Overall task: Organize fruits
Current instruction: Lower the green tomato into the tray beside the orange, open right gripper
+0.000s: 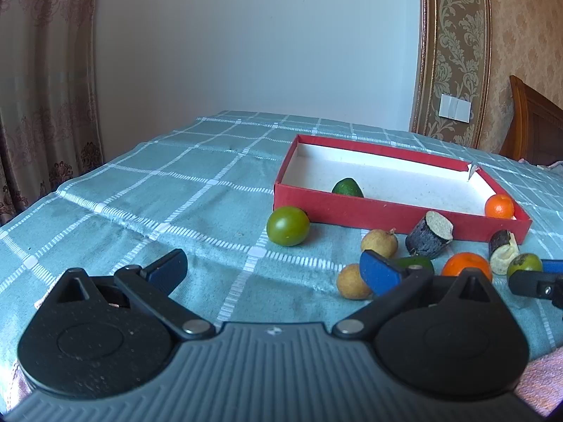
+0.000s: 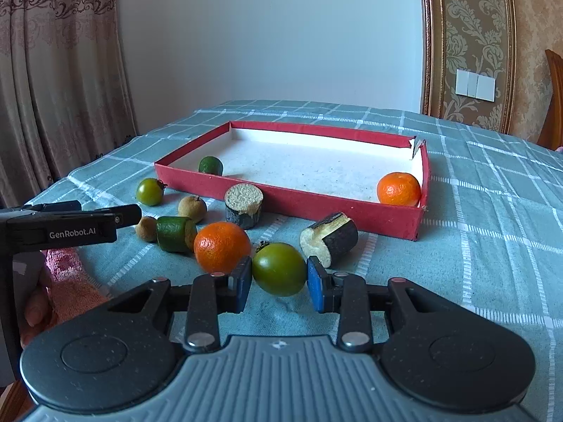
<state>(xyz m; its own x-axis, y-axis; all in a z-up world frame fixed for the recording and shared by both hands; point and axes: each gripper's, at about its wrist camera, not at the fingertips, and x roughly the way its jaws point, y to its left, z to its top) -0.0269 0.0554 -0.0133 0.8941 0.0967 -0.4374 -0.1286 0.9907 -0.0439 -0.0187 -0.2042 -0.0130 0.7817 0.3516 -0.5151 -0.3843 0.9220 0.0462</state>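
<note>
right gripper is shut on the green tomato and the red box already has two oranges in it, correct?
Not quite: the red box holds one orange and a green piece, as the right wrist view shows. The right gripper is shut on the green tomato.

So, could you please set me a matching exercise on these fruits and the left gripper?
1 near tomato
2 far tomato
3 far orange
4 left gripper

a open, empty
b in the box
c on the cloth
d clamped in the right gripper

Pairs: 1-d, 2-c, 3-b, 4-a
</note>
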